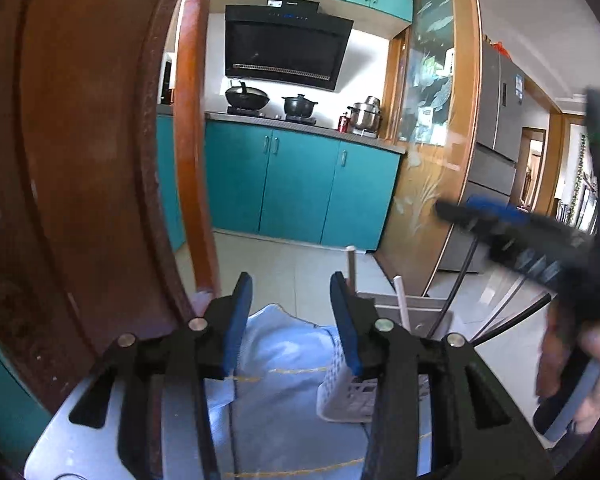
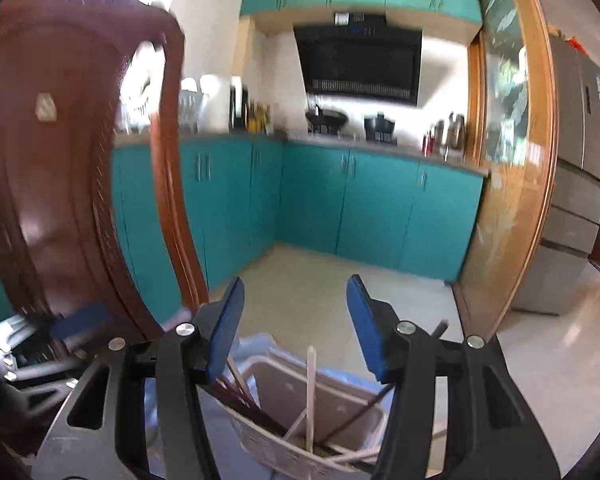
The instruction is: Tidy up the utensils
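Note:
A white slotted utensil holder (image 2: 340, 396) stands on a pale cloth (image 1: 284, 344), just below both grippers. Inside it lean white chopsticks (image 2: 310, 392) and dark chopsticks (image 2: 240, 396). In the left wrist view the holder (image 1: 340, 392) lies low right of centre, with white chopsticks (image 1: 402, 300) sticking up behind my right finger. My left gripper (image 1: 291, 292) is open, with only the cloth and floor showing between its blue pads. My right gripper (image 2: 296, 292) hangs open over the holder, nothing between its pads. It shows blurred at the right (image 1: 460, 208), held by a hand (image 1: 596, 364).
A brown wooden chair back (image 1: 100, 160) rises close on the left in both views (image 2: 60, 160). Teal kitchen cabinets (image 1: 300, 188) with pots on the counter stand across a tiled floor. A glass sliding door (image 1: 432, 120) and a fridge (image 1: 500, 112) are to the right.

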A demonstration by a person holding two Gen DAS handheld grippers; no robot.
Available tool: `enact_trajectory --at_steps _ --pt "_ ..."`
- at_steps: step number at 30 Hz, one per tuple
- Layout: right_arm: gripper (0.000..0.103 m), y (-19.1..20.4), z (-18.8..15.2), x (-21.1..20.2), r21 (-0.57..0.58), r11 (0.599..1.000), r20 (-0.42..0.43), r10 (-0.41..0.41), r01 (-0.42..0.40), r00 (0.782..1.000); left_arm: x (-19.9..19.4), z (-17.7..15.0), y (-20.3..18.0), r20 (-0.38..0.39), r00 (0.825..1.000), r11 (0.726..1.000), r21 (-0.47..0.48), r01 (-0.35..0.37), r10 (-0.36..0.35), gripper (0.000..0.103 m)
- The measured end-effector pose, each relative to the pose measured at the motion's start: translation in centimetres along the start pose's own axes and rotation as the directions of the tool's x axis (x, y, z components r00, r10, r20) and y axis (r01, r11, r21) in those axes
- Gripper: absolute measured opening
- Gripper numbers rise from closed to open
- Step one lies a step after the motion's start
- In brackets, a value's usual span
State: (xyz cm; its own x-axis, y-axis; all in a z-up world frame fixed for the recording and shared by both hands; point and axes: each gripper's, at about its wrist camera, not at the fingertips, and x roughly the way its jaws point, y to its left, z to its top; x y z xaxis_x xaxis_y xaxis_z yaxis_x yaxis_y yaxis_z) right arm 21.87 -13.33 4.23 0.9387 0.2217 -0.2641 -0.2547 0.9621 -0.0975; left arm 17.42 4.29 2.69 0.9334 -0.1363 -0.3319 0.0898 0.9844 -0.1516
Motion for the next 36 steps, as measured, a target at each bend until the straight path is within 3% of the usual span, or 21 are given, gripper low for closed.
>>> enact_trajectory --at_steps 1,3,6,9,11,13,17,23,26,31,36 --pt "0.053 0.1 0.0 0.1 -0.005 1.000 -0.032 0.009 -0.009 0.999 -0.2 -0.1 0.2 -0.003 1.000 1.000 -0.003 -0.001 0.001 0.042" --pt "0.053 0.7 -0.8 2.5 -0.044 0.999 -0.194 0.014 -0.023 0.981 -0.3 -0.3 0.6 -0.009 1.000 1.000 -0.014 0.001 -0.001 0.042" --pt "0.053 0.9 -3.0 6.1 -0.068 0.995 -0.306 -0.086 0.069 0.948 0.1 -0.4 0.3 -0.023 1.000 1.000 -0.001 -0.001 0.001 0.042" --pt "0.053 0.7 -4.9 8.5 -0.081 0.991 -0.361 -0.127 0.105 0.924 0.4 -0.8 -0.1 -0.041 0.999 1.000 0.021 -0.003 0.004 0.044" --pt "0.039 0.7 -5.6 9.3 -0.072 0.993 -0.372 -0.118 0.097 0.921 0.5 -1.1 -0.3 -0.051 0.999 1.000 0.029 -0.003 0.004 0.045" --pt "0.007 0.2 -5.7 9.2 -0.051 0.992 -0.356 -0.124 0.113 0.926 0.9 -1.4 -0.5 -0.066 0.998 0.999 0.038 0.000 0.003 0.045" --pt "0.007 -1.0 -4.3 7.6 0.040 0.996 -0.294 -0.069 0.084 0.953 1.5 -1.7 -0.9 -0.087 0.996 0.999 0.052 0.004 0.001 0.045" --pt "0.007 -4.0 -1.5 3.6 0.179 0.982 -0.114 -0.035 0.056 0.993 2.2 -2.1 -1.6 -0.105 0.994 0.997 0.072 0.011 -0.003 0.045" --pt "0.007 -5.1 -0.8 2.3 0.230 0.972 -0.041 -0.036 0.045 0.999 2.6 -2.4 -1.7 -0.119 0.993 0.997 0.076 0.015 -0.006 0.045" --pt "0.007 -6.3 -0.2 1.3 0.288 0.956 0.006 -0.058 0.053 0.998 3.5 -3.0 -1.9 -0.148 0.989 0.996 0.083 0.027 -0.014 0.046" --pt "0.007 -6.6 0.4 -0.3 0.295 0.955 0.108 -0.067 0.032 0.992 5.1 -3.1 -1.8 -0.182 0.983 0.998 0.053 0.030 -0.020 0.046"
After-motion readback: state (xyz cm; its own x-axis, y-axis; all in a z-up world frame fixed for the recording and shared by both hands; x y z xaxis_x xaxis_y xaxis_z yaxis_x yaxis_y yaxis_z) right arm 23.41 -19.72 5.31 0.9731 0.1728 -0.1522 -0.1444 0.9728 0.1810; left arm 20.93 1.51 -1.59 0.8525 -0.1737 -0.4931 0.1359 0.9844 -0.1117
